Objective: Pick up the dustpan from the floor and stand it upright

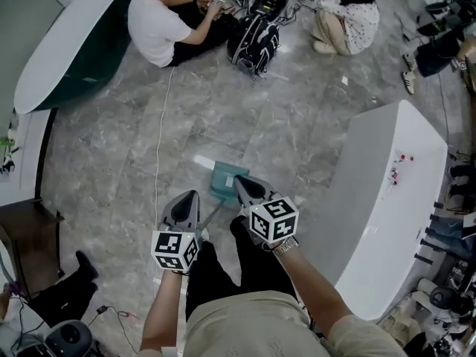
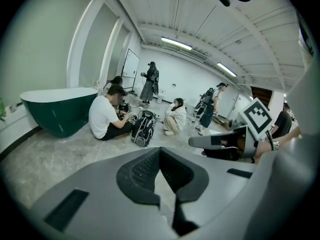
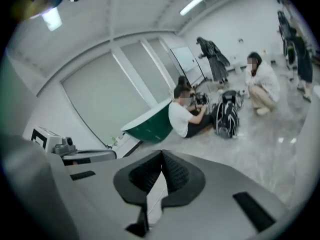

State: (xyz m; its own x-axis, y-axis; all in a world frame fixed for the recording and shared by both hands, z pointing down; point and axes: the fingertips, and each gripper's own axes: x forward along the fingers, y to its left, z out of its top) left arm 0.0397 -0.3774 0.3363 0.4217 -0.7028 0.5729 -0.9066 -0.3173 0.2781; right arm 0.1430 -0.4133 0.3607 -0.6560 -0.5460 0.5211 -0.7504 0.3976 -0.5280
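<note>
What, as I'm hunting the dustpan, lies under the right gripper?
A teal dustpan on the grey floor. The right gripper covers its right side, so that edge is hidden.

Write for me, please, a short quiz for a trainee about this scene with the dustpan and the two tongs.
1. True or false: the right tongs grip the dustpan.
2. What colour is the dustpan? A red, B teal, C yellow.
3. How many people sit on the floor by the black bag?
Key: 1 false, the right tongs are shut and empty. 2 B. 3 two.
</note>
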